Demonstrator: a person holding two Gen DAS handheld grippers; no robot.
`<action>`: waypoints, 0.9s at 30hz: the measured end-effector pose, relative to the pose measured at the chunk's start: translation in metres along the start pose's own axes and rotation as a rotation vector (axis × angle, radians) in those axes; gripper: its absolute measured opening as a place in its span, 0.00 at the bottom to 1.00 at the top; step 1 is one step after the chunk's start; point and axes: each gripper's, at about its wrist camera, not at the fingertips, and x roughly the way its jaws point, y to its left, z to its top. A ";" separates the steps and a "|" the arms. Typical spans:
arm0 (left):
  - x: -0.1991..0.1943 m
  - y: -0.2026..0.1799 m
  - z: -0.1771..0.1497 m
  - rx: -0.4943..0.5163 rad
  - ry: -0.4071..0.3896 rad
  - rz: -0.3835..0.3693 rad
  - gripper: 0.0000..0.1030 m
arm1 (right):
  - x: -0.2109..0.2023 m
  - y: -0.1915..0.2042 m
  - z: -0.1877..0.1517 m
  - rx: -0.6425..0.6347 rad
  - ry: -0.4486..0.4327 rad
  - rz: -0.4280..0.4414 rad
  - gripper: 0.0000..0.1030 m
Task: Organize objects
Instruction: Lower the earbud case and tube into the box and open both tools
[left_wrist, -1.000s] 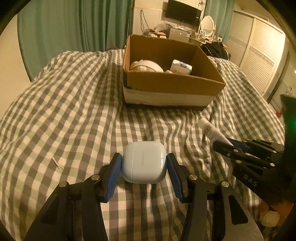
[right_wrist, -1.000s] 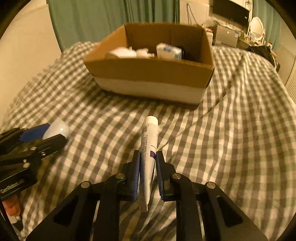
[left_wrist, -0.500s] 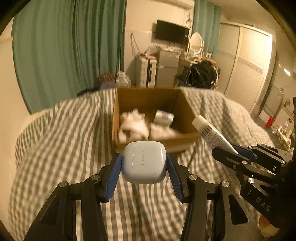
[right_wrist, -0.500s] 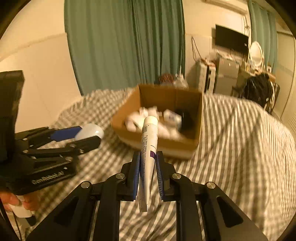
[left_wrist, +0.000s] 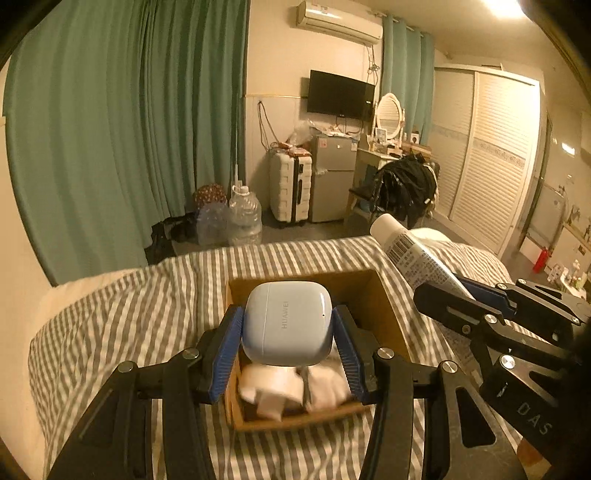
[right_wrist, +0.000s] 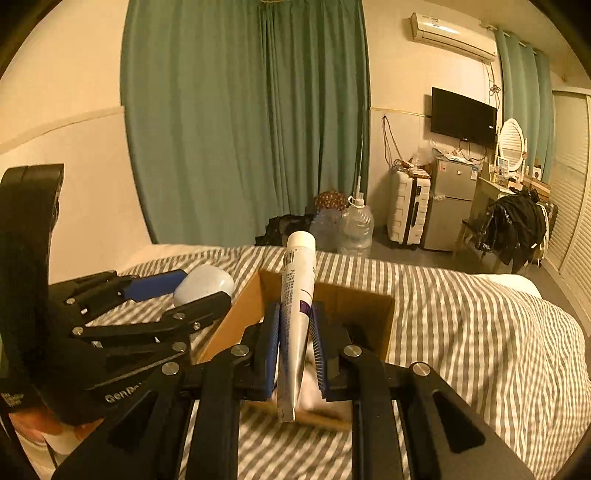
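Two grippers are each carrying something toward the cardboard box (left_wrist: 384, 314) on the striped bedspread (left_wrist: 122, 314), so the step in hand looks like the drop-off. From the left wrist view, the left gripper (left_wrist: 288, 343) is clamped on a pale blue earbud case (left_wrist: 286, 323), smooth and rounded with its lid seam facing the camera, held in the air above the open box, where crumpled white items (left_wrist: 291, 384) already lie. Beside it the right gripper (left_wrist: 461, 295) holds a white tube (left_wrist: 410, 251) angled up and away. From the right wrist view, the right gripper (right_wrist: 295, 350) pinches that tube (right_wrist: 295, 314) near its flattened crimped end, cap pointing forward, purple print on its side, poised over the box (right_wrist: 354, 306); the left gripper (right_wrist: 199, 291) with the case (right_wrist: 203, 282) hangs just beside the box's left wall. Next, I judge, each should lower inside the rim and then spread its jaws, one after the other to avoid bumping.
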 end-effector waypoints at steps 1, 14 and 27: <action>0.007 0.001 0.003 -0.002 -0.004 0.010 0.50 | 0.007 -0.003 0.005 0.006 -0.004 0.001 0.16; 0.109 0.017 -0.026 -0.025 0.144 -0.008 0.50 | 0.118 -0.055 -0.026 0.154 0.155 -0.038 0.16; 0.133 0.002 -0.055 0.029 0.147 0.028 0.50 | 0.150 -0.071 -0.063 0.167 0.267 -0.079 0.16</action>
